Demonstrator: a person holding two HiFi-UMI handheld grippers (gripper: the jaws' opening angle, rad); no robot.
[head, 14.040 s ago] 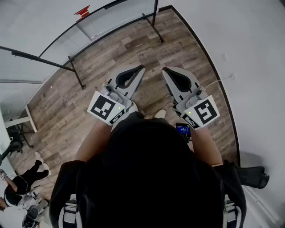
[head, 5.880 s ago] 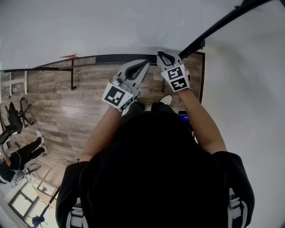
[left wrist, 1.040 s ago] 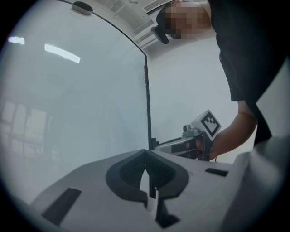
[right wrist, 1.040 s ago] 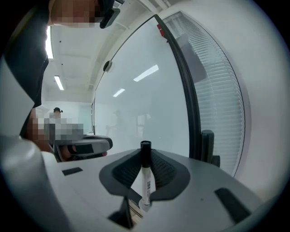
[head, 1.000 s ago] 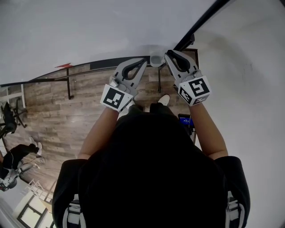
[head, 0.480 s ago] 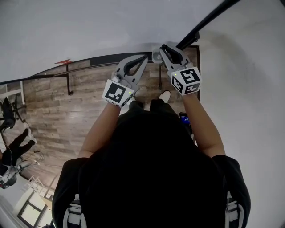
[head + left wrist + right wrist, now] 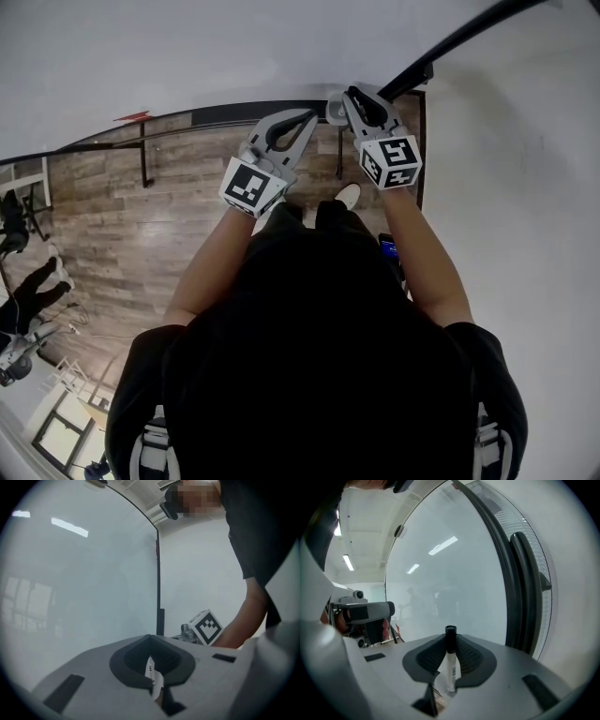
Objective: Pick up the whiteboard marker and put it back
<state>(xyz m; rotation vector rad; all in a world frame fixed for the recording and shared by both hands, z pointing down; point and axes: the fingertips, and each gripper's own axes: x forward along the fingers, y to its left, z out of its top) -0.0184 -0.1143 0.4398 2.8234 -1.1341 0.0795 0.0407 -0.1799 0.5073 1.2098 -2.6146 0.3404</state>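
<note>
Right gripper view: the right gripper (image 7: 450,643) has its fingers (image 7: 474,659) clenched on the whiteboard marker (image 7: 451,670). The marker stands upright between the dark pads, with its black cap at 12 o'clock and its white printed barrel below. Ahead of it is a pale glassy whiteboard (image 7: 450,569). The board's dark frame (image 7: 520,588) runs down at 3 o'clock.

Left gripper view: the left gripper (image 7: 150,637) has its fingers (image 7: 132,657) closed tip to tip. Only a small white printed tab (image 7: 151,672) shows in the hollow between the pads, and I cannot tell whether it is gripped. The right gripper's marker cube (image 7: 206,626) and the person's forearm (image 7: 246,618) appear at 4 o'clock.

Head view: both grippers are held out near each other over a wooden floor (image 7: 141,234), the right at 3 o'clock of the left. The marker itself is too small to make out there.
</note>
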